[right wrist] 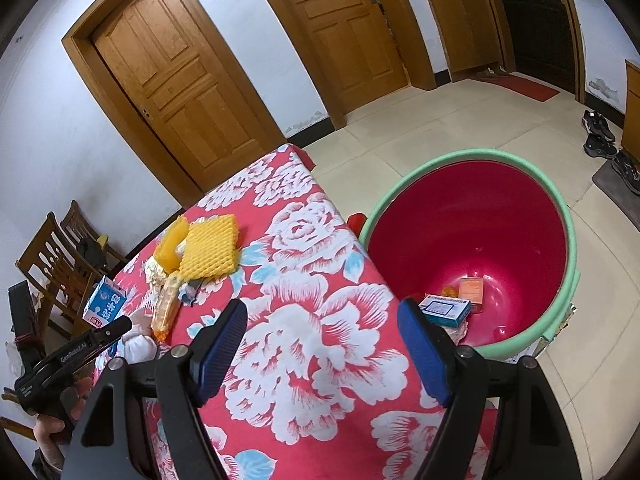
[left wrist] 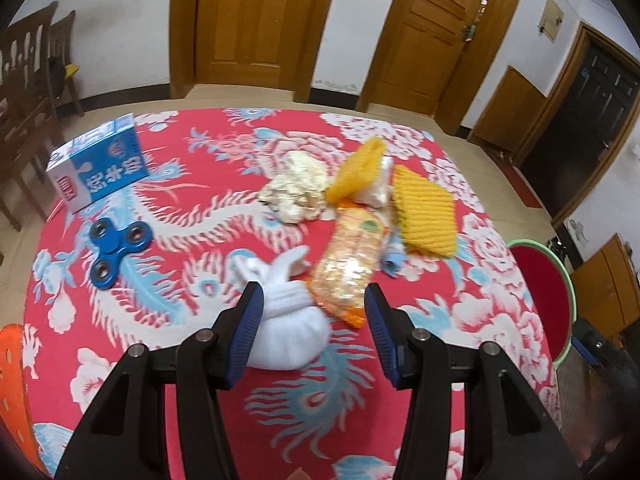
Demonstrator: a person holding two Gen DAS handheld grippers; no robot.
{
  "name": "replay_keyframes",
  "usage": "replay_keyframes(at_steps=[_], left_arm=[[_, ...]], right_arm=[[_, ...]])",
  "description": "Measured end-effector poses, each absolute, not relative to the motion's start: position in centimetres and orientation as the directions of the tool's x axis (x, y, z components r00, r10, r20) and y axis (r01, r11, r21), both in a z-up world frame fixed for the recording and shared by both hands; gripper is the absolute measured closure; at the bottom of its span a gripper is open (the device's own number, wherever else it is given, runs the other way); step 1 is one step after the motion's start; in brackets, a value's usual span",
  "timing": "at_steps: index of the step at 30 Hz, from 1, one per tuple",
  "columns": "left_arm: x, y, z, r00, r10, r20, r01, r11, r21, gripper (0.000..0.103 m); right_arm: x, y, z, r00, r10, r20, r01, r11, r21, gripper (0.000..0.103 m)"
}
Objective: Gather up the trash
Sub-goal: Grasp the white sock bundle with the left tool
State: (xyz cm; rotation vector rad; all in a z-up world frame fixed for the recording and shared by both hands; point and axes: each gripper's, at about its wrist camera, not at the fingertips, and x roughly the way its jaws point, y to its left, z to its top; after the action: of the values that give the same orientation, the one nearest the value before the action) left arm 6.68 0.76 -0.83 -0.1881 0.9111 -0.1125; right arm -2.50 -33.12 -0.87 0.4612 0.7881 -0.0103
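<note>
So the left tongs (left wrist: 314,336) hang over the counter (left wrist: 192,320) with the jaws standing apart, and a white tied-up bundle (left wrist: 288,336) sits right between them, closer to the left pad, though I can't tell whether that pad actually touches it. Nothing's clamped, so I'd call them open and empty. The bundle's long axis runs pretty much straight away from the tongs, fat end near the pads and knotted ears pointing off ahead, so a straight squeeze should catch the fat part. Just ahead and right of those tongs lies an orange snack wrapper (left wrist: 348,264), also lying lengthwise away from them. Past that there's a crumpled cream paper wad (left wrist: 296,190), two yellow foam fruit nets (left wrist: 426,216), some clear plastic between the nets, and a small blue scrap (left wrist: 394,258). Off to the left ahead sit one blue fidget spinner (left wrist: 116,250) and one blue milk carton (left wrist: 98,166). The right tongs (right wrist: 322,350) are wide open too, holding nothing, hovering over bare tablecloth near the counter's edge, and the red bucket (right wrist: 556,200) with the green rim is just ahead-right of them on the floor, with two small boxes and some scraps already in the bottom. My read: the left one is clearly nearer the trash pile, and the right one is nearer the bucket.
</note>
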Motion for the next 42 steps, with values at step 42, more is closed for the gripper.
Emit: replay_keyframes(at_steps=[42], left_arm=[[7.9, 3.2, -3.4, 0.573, -0.265, -0.776, 0.023, 0.951, -0.308, 0.076]], right_arm=[[2.9, -26.8, -1.4, 0.623, 0.249, -0.741, 0.03, 0.939, 0.341, 0.024]])
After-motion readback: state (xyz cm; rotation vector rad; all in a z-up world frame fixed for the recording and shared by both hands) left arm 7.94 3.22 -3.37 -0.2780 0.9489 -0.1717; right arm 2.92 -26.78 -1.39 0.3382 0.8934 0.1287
